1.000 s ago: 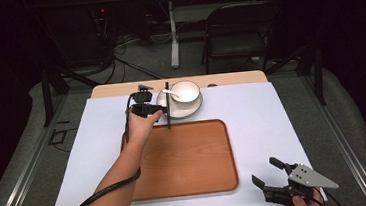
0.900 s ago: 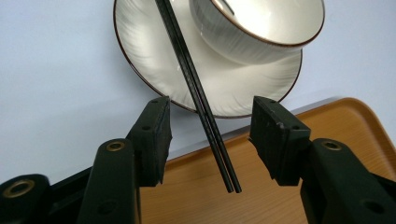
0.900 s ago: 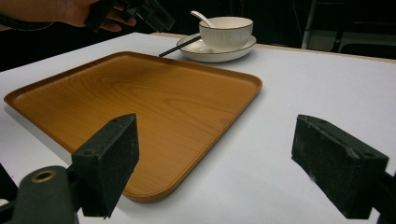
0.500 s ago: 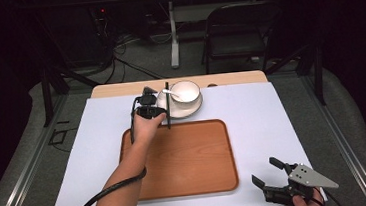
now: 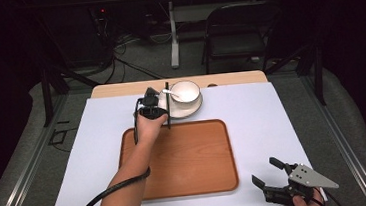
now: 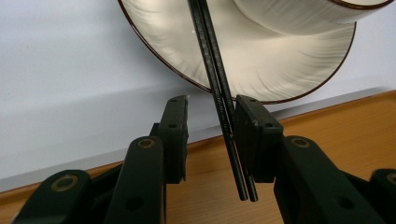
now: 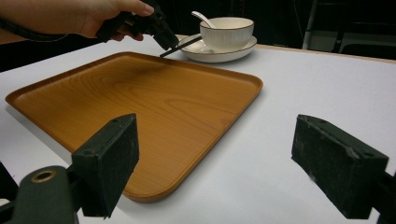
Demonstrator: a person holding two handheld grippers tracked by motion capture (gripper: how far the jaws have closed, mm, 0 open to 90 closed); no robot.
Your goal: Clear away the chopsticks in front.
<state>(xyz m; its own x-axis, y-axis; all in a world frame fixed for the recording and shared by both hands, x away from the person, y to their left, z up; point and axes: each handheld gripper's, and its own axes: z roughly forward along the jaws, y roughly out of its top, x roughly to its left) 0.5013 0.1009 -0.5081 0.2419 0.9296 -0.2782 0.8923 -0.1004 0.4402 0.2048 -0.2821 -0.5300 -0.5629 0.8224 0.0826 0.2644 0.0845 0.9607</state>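
Right now your left gripper (image 6: 210,128) straddles the black chopsticks (image 6: 219,93), which lean on the saucer (image 5: 174,113) at the tray's (image 5: 198,182) twelve o'clock; its jaws have been closing, one pad touching, not yet clamped. Your right gripper (image 7: 229,172) waits wide open at five o'clock

In the left gripper view the plate (image 6: 261,60) and the bowl (image 6: 299,11) are cut off by the top edge, and the far ends of the chopsticks (image 6: 217,79) with them. In the high view the spoon (image 5: 171,92) is too small for detail, and the right gripper (image 5: 272,175) is partly cut off at the bottom edge.
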